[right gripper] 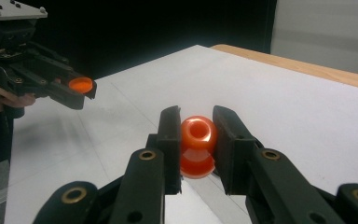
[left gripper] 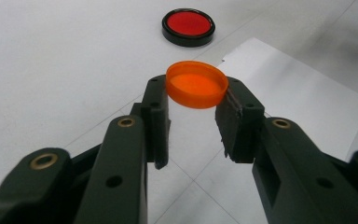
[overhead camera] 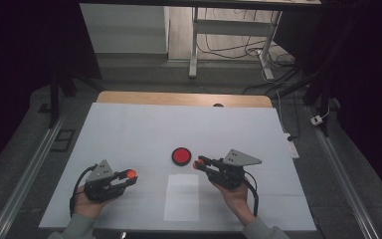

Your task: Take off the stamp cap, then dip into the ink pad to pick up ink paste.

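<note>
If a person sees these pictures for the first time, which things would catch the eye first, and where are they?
Probably the bright orange pieces against the white table: the left gripper clamps an orange cap at its jaw tips near the table's front left, and the right gripper clamps a small orange bottle, mouth facing the camera, near the middle. Between and just beyond them lies a red disc with a black rim, behind a white sheet of paper.
</note>
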The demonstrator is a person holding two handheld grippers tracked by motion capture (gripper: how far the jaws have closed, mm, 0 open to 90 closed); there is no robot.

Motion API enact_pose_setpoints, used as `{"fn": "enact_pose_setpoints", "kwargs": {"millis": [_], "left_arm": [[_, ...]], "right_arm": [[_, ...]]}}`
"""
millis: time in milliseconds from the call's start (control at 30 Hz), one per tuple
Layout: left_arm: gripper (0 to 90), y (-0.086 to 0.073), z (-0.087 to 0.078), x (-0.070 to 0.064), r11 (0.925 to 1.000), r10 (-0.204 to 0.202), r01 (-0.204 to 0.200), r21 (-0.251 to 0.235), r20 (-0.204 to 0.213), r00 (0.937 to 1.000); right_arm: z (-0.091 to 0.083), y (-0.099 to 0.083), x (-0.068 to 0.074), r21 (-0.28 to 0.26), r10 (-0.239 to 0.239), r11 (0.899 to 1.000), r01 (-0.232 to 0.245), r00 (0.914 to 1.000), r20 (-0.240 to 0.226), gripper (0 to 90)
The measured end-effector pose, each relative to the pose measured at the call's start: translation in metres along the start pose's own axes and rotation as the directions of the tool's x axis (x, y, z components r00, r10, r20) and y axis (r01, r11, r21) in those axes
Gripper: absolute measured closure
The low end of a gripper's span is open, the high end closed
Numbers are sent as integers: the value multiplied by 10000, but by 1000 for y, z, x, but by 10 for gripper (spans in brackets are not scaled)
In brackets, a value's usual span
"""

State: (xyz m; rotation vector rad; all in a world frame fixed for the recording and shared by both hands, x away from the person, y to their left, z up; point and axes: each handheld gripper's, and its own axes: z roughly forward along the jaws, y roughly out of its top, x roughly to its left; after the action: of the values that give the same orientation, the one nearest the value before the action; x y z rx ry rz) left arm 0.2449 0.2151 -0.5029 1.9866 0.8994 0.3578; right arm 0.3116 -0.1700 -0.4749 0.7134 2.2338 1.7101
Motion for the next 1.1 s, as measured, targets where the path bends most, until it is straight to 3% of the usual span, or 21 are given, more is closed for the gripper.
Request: {"fn": "enact_pose_setpoints", "kwargs": {"millis": [467, 1100], "left_arm": [[658, -1, 3, -2, 9998, 22, -23, 197, 52, 10000], [658, -2, 5, -2, 9997, -1, -2, 225, 137, 9999]], "right_arm": [[2, 2, 2, 34, -156, 9999, 156, 9999, 26, 725], [19, 3, -9, 403, 44, 9992, -44, 10000, 18, 725]]}}
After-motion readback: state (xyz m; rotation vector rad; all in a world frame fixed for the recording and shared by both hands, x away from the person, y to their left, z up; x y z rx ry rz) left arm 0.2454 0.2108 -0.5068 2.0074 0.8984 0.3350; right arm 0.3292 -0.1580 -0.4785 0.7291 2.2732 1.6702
